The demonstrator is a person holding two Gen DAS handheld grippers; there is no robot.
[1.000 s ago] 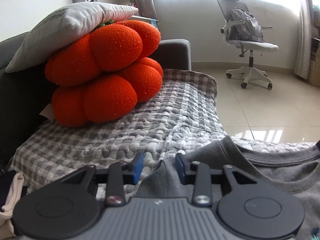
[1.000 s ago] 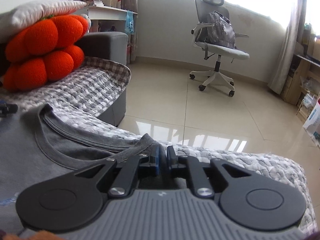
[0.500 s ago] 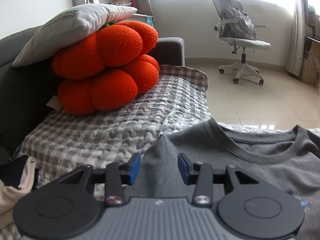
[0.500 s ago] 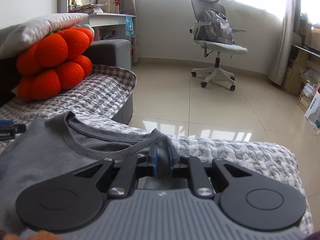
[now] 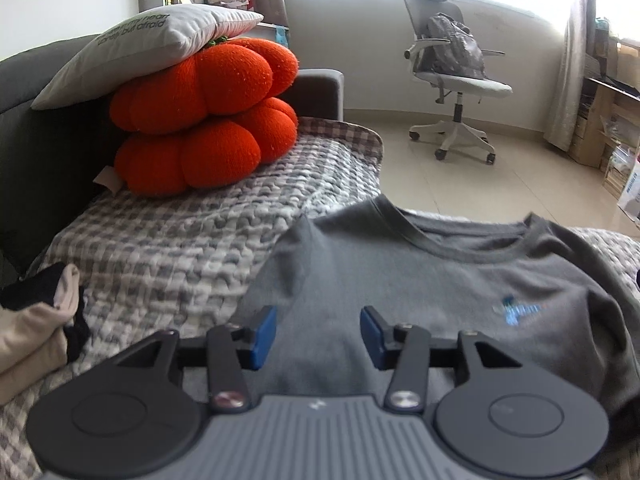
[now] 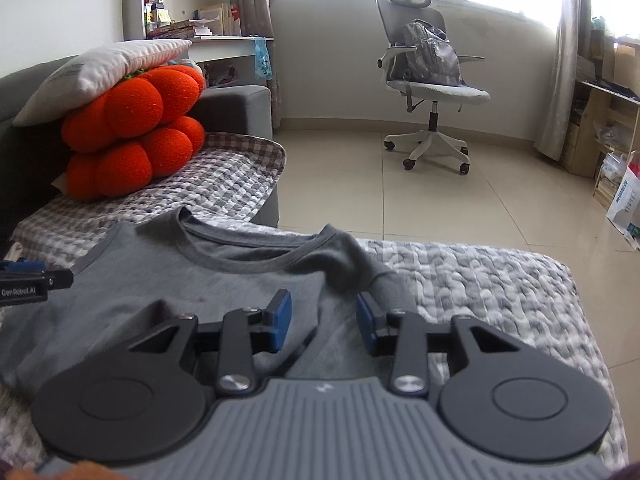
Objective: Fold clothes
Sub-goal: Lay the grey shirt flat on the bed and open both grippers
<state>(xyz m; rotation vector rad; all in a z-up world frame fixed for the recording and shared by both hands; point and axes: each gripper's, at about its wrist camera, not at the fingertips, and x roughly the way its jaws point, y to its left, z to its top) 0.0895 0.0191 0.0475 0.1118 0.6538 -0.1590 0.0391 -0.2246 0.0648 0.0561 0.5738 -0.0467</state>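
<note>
Both tongs [image 5: 318, 334] [image 6: 322, 320] now opening above shirt [image 5: 420, 280]

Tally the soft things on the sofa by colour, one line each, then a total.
Orange: 2, the stacked pumpkin cushions
White: 1, the pillow on top of them
Grey: 1, the T-shirt spread on the checked blanket
Beige and black: 1 heap of clothes, pieces not separable
Total: 5

Checked quilted blanket [image 5: 168, 248] on sofa, grey T-shirt [image 5: 400, 280] spread flat, orange cushions [image 5: 200, 120], folded clothes [image 5: 28, 332]
</note>
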